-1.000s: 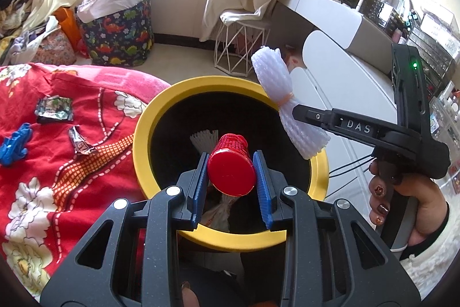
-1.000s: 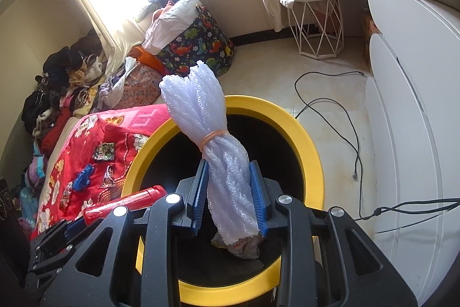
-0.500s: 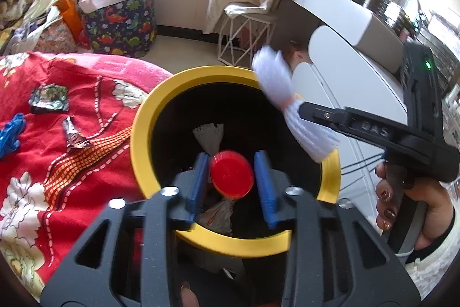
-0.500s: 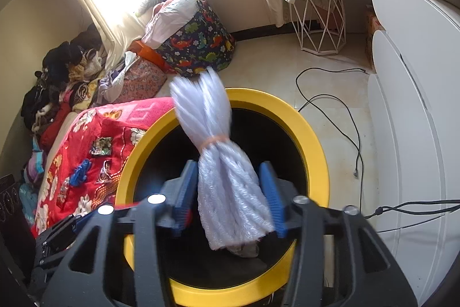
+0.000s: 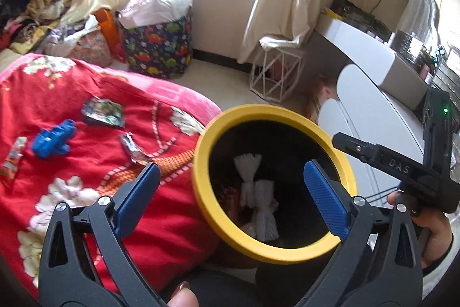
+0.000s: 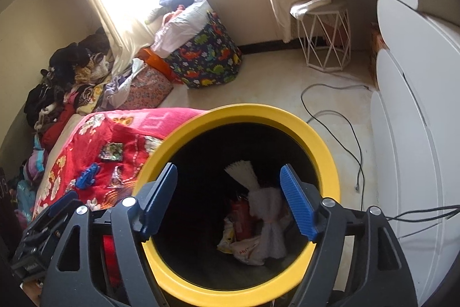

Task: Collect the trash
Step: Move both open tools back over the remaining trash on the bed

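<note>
We hold both tongs over the yellow-rimmed bin [image 6: 327, 151]. Left gripper [image 5: 230, 196] & right gripper [image 6: 228, 199]: jaws opening, nothing betw. them, free room inside the round rim. Before, they clamped the red bottle [image 6: 241, 216] & ribbed white foam net [image 6: 266, 220]; now both lie at the bin bottom.
</note>
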The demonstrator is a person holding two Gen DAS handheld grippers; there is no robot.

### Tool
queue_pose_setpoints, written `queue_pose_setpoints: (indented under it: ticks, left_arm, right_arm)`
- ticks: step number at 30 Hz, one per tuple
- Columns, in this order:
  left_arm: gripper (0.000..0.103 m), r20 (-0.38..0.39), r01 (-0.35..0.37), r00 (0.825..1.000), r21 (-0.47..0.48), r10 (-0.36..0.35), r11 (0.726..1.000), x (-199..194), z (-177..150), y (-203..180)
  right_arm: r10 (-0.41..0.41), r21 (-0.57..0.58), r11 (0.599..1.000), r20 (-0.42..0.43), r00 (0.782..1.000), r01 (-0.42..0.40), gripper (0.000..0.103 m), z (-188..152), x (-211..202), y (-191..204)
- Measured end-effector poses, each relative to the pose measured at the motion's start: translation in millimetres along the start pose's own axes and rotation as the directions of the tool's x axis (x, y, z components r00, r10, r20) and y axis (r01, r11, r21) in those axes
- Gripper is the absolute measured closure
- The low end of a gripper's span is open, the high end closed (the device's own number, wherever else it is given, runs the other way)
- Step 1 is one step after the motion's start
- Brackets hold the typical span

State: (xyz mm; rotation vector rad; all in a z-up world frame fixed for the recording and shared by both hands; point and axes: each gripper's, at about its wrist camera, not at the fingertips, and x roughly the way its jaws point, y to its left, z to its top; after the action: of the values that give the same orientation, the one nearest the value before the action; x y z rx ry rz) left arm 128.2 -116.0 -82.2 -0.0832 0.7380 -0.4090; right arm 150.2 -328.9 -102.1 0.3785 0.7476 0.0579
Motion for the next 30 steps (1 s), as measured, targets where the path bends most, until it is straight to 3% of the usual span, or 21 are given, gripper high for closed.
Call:
queue_pose_setpoints:
  ticks: [6,19,30]
  left_arm:
    - [0.011,0.059,-0.03,0.998,-0.023,0.031,0.999,-19,9,10]
    - [0.011,0.156,-0.097,0.982,-0.058,0.105,0.994,-52,19,33]
    - [0.011,0.189,-0.15,0.967,-0.109,0.169,0.983,-66,23,60]
  right_arm:
    - [0.009,-0.046,0.999,0.049,0.999,-0.007,0.019,2,-13,20]
    - [0.085,-0.159,0.985,0.101,0.991,-0.068,0.015,2,-26,65]
    - [0.14,-0.234,0.965,0.081,0.987,-0.118,0.015,-3,-21,98]
